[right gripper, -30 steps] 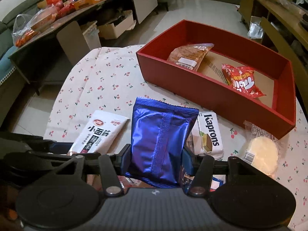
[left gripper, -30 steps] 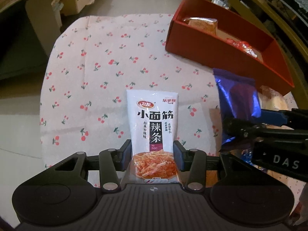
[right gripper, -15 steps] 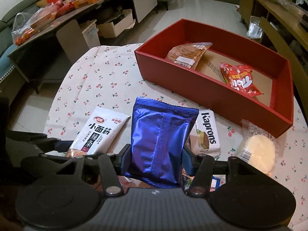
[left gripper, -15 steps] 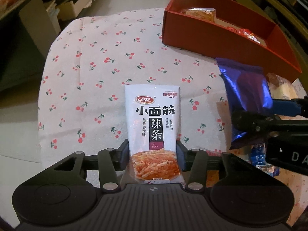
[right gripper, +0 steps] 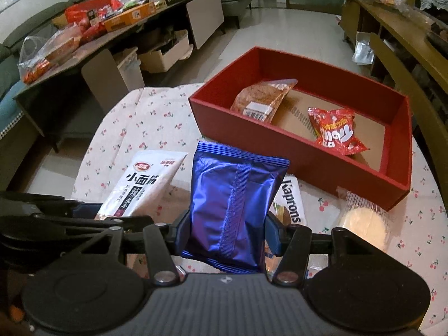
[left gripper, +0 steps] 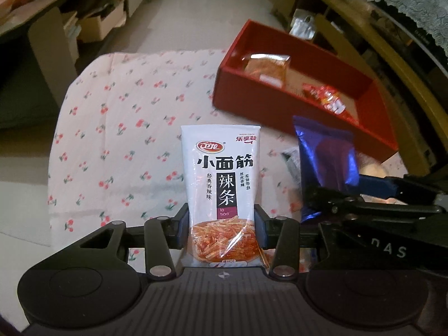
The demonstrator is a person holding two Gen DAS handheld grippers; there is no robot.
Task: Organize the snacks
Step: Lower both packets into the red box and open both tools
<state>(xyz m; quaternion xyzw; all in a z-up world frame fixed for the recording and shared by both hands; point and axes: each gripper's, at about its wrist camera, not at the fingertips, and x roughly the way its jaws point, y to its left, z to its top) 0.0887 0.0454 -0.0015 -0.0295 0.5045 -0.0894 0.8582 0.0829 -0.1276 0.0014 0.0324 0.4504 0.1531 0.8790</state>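
Now the left tool (left gripper: pixel 222 224) is clamped on the lower part of a white spicy-strip packet (left gripper: pixel 221 184), its pads pressing the packet's two side edges; the packet stands upright between them, lifted clear of the cherry-print cloth (left gripper: pixel 126 128) that covers the bench. The jaws have just closed a little further on it. In the right wrist view the same packet (right gripper: pixel 142 184) shows to the left of the blue foil packet (right gripper: pixel 232 210), tilted, with the left tool's dark arm below it.

The right tool (right gripper: pixel 228 232) has its jaws closed on the blue foil packet, gripping it by the sides near the bottom, back seam facing the camera. It too is held up off the cloth.

Taking the red box (right gripper: pixel 294 151) as the landmark: it sits on the cloth beyond both held packets, open on top. Inside it lie an orange-brown snack bag (right gripper: pixel 263 98) toward its left end and a red snack bag (right gripper: pixel 336 131) toward its right. Just in front of the box's near wall, on the cloth, lies a white packet marked Kaprons (right gripper: pixel 291 204), partly hidden behind the blue packet. Near the box's near right corner rests a clear-wrapped round pale cake (right gripper: pixel 361 221).
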